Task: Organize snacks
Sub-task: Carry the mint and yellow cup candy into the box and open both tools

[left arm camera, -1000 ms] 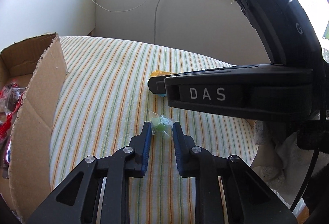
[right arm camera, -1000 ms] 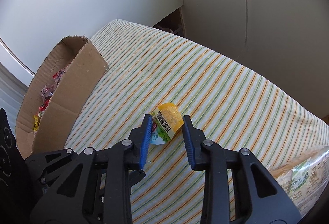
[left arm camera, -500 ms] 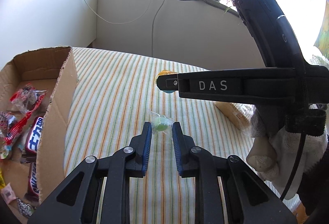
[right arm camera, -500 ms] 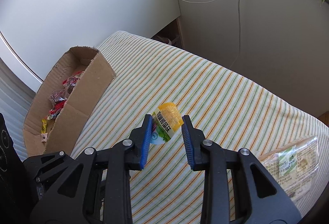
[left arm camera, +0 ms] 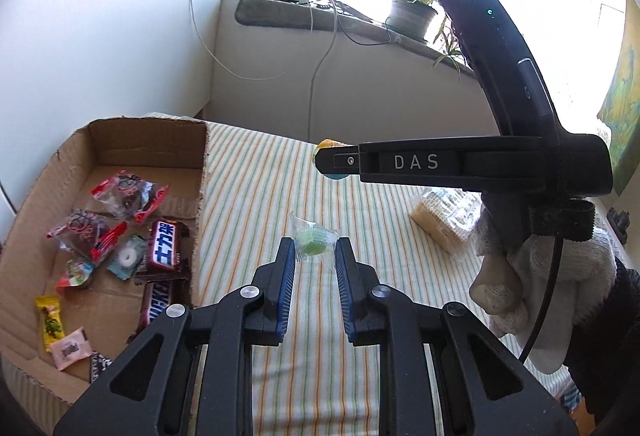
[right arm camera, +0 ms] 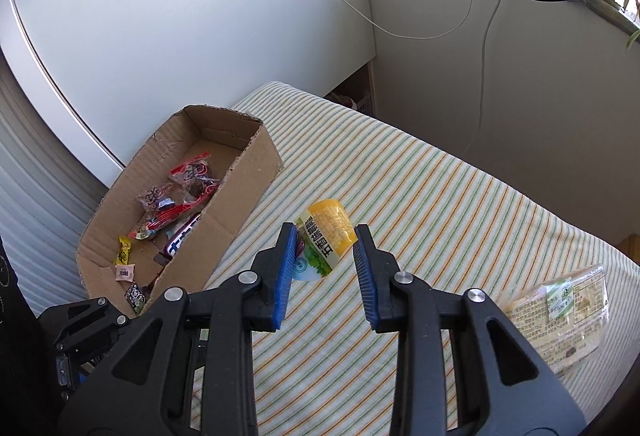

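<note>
My left gripper (left arm camera: 315, 251) is shut on a small green candy in a clear wrapper (left arm camera: 313, 240), held above the striped tablecloth. My right gripper (right arm camera: 325, 245) is shut on a yellow jelly cup (right arm camera: 325, 239) with a green-and-white label, also lifted off the cloth. In the left wrist view the right gripper's tip (left arm camera: 335, 164) shows with the yellow cup (left arm camera: 329, 144) behind it. A cardboard box (left arm camera: 202, 192) with several wrapped snacks stands to the left; it also shows in the right wrist view (right arm camera: 240, 196).
A clear bag of biscuits (right arm camera: 560, 316) lies on the cloth at the right, also seen in the left wrist view (left arm camera: 440, 212). A gloved hand (left arm camera: 532, 276) holds the right gripper. A sill with a potted plant (left arm camera: 412, 12) and cables runs behind the table.
Both grippers have risen from the cloth with their snacks held; the views now look down into the box, which has come closer on the left.
</note>
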Demonstrator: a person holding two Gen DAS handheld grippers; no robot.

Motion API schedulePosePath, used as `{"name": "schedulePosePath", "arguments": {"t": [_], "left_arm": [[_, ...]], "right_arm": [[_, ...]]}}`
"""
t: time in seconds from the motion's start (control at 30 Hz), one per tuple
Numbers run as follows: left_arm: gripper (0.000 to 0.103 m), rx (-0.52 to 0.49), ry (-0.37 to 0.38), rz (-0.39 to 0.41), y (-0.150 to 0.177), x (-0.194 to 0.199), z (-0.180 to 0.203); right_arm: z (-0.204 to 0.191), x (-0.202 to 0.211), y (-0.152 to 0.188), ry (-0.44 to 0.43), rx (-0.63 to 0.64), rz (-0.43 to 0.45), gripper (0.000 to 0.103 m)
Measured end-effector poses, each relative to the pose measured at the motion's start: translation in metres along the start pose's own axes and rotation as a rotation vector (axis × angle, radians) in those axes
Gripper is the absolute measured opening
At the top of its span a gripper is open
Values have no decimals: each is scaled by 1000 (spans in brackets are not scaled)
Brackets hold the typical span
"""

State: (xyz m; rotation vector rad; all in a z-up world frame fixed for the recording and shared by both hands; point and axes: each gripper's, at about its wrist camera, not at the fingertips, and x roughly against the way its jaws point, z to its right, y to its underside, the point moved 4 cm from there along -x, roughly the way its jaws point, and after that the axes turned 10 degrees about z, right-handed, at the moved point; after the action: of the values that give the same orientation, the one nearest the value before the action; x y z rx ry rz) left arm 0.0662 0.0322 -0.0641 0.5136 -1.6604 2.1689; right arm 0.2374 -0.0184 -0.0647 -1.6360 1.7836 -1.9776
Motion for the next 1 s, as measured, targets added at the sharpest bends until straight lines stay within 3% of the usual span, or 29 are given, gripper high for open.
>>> {"name": "schedulePosePath", "arguments": {"t": [0.23, 0.73, 1.0], "left_arm": [[19, 20, -43, 36, 2, 45, -27], [19, 70, -167, 57, -3, 54, -90], [19, 86, -195, 53, 1, 56, -103]], "right_arm": [[-37, -11, -12, -20, 37, 8, 30], [-102, -43, -16, -90, 100, -19, 30], [-120, -57, -11, -111, 123, -41, 30]]}}
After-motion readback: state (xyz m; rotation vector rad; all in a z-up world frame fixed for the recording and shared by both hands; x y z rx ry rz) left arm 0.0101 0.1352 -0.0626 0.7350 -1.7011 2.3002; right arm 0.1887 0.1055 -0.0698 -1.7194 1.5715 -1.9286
